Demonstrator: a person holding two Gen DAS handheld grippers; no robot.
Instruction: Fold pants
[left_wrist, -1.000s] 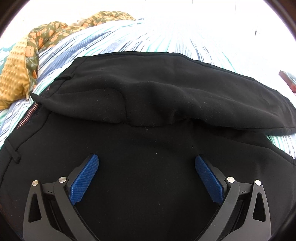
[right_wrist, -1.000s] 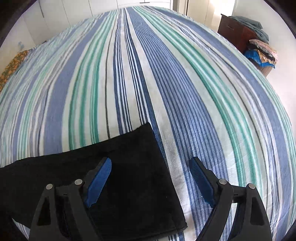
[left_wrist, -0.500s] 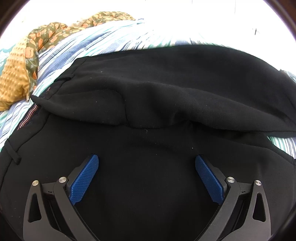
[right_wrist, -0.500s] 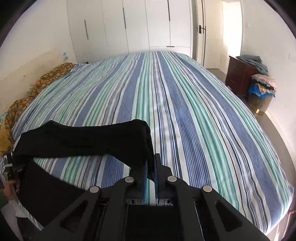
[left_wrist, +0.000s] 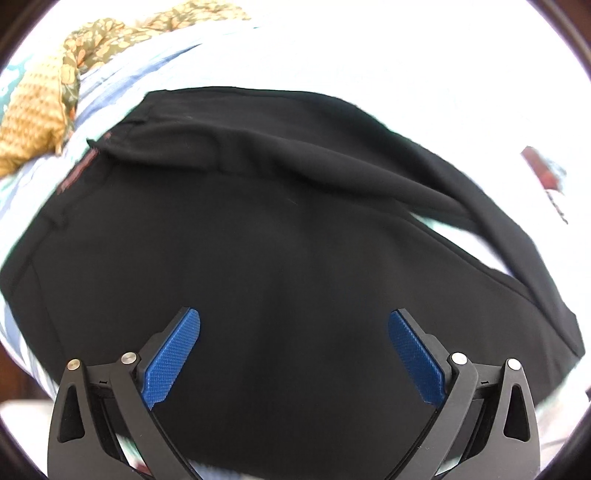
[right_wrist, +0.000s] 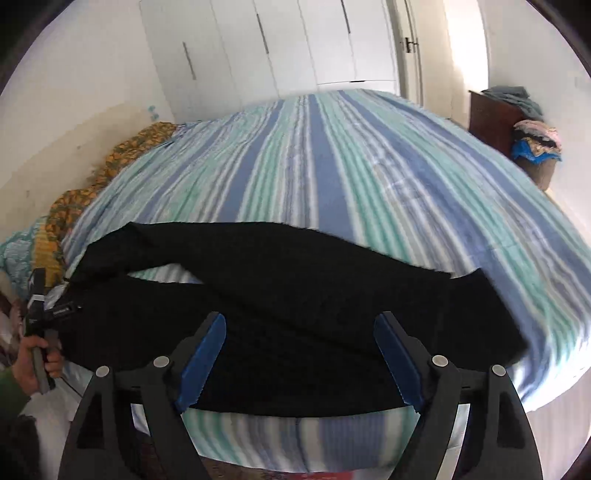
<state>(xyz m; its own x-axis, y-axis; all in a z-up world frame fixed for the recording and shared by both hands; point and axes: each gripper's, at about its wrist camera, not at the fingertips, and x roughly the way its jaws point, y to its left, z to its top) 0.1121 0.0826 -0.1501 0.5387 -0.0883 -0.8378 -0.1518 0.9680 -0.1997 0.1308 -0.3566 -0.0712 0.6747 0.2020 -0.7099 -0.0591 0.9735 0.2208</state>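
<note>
Pants (left_wrist: 280, 258) of plain black cloth fill most of the left wrist view, lying on a striped bedsheet (left_wrist: 122, 77) that is washed out by glare there. At the far left of that view sits a mustard and olive patterned cloth (left_wrist: 40, 110), bunched on the bed beside the waistband end, where a thin reddish inner band shows. One leg lies folded over the body of the garment as a long ridge running toward the right edge, with a sliver of sheet showing between the two layers on the right. The left gripper (left_wrist: 293, 354) hangs over the black cloth with its blue pads (left_wrist: 171, 354) spread wide and nothing between them.

The right wrist view gives what the other cannot: the whole bed (right_wrist: 332, 155) with its blue, green and white stripes, white wardrobe doors (right_wrist: 280, 48) behind it, and a dark wooden dresser (right_wrist: 491, 118) with heaped clothes at the far right. At its left edge a hand (right_wrist: 35, 363) in a green sleeve grips the handle of the other tool. The pants (right_wrist: 295, 306) lie across the near edge of the bed, two leg layers crossing, a wedge of sheet visible between them at left, the hem end reaching right. The right gripper (right_wrist: 301, 360) is above the cloth, its jaws wide apart and holding nothing.
</note>
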